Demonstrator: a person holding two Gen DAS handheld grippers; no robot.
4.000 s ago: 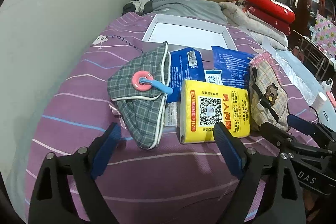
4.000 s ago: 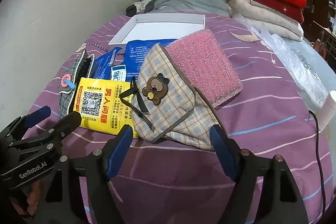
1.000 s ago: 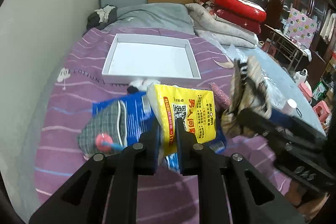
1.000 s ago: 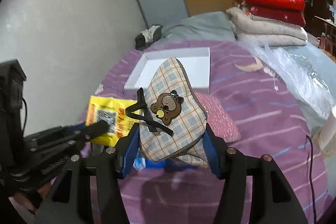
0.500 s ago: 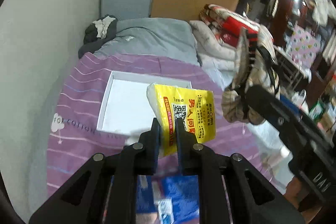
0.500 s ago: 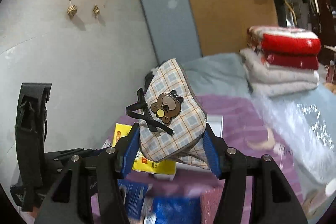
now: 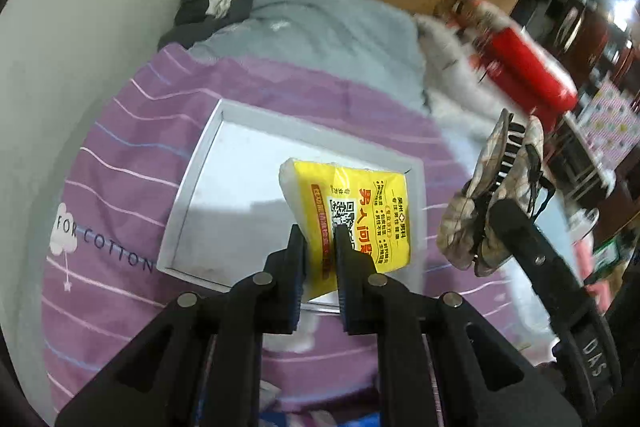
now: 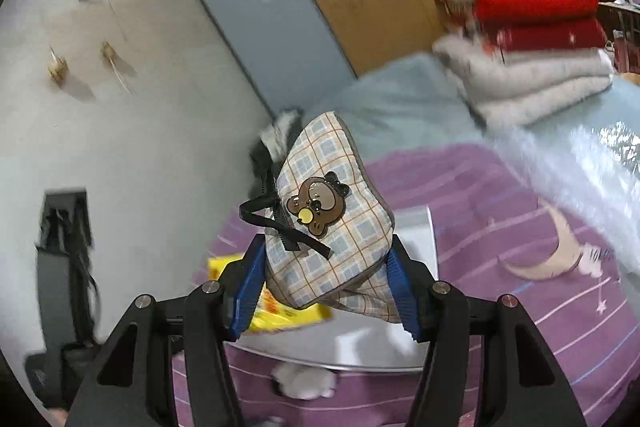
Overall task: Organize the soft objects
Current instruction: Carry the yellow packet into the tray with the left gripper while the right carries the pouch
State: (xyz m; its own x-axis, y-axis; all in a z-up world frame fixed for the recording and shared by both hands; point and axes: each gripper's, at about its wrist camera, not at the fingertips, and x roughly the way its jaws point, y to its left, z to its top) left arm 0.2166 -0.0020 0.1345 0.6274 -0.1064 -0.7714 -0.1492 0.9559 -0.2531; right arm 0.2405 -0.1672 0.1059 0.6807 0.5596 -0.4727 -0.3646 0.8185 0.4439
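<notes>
The left gripper (image 7: 320, 247) clamps a yellow tissue pack (image 7: 352, 211) above the white tray's (image 7: 200, 167) right edge on the purple bedspread (image 7: 120, 147); the right gripper (image 8: 324, 287) grips a plaid bear pouch (image 8: 332, 219), also airborne.

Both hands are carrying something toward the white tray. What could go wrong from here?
1. The left gripper pinches the yellow tissue pack only near its lower edge, so the soft pack may sag or slip out before it is set down.
2. The plaid bear pouch in the right gripper hangs close beside the pack, so they may collide over the shallow white tray.
3. Released near the tray's right rim, the pack may land half outside.
</notes>
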